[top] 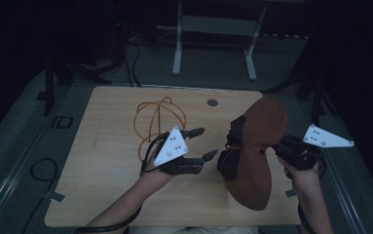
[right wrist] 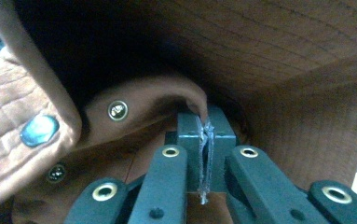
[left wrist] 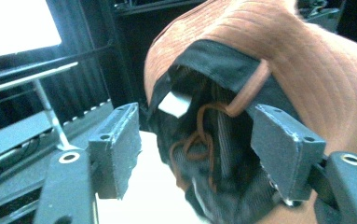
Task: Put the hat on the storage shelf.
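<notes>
While pinched at brim by shut right gripper (right wrist: 205, 140), w/ left gripper (top: 199, 144) open beside it, hat (top: 259, 146) could've slipped & dropped onto table (top: 116, 161).

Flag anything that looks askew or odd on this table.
The brown hat is held up on edge by the right gripper, pinched on its fabric. Its black lining and drawcord hang out. An orange cord lies in loose loops on the table.

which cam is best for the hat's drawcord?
Left gripper view: the orange drawcord hangs knotted against the hat's black lining, between the open left gripper's pads. In the high view it is only a faint orange line. Right gripper view shows brim fabric instead.
</notes>
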The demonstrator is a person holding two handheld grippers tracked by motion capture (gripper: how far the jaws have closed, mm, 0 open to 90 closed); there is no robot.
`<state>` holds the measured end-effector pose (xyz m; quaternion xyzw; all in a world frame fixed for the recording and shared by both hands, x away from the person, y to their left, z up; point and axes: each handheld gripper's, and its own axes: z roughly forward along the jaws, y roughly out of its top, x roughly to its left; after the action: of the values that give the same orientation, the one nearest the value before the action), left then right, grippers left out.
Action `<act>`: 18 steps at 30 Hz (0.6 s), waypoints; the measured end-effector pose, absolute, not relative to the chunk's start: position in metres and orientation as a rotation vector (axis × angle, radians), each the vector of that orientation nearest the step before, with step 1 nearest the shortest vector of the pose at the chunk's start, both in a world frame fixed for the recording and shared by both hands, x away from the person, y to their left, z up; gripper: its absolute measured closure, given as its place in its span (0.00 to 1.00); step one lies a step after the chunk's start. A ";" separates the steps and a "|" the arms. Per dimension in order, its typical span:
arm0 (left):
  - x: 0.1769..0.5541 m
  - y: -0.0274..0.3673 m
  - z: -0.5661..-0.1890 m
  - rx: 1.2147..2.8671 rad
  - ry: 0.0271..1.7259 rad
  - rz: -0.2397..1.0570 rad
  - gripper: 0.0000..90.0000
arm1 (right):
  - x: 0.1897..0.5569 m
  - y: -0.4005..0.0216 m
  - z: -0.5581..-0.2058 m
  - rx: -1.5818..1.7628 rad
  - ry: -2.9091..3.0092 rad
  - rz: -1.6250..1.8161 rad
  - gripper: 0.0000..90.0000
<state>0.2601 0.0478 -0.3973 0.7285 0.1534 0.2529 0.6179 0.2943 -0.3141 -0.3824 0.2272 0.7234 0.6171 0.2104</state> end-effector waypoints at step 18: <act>0.231 0.154 -0.449 1.677 0.615 0.675 0.08 | 0.332 -0.288 -0.335 0.630 1.925 1.777 0.97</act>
<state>0.2311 0.1539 -0.4486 0.7168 0.2627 0.2885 0.5779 0.3324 -0.2875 -0.3346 0.2281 0.6966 0.6431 0.2219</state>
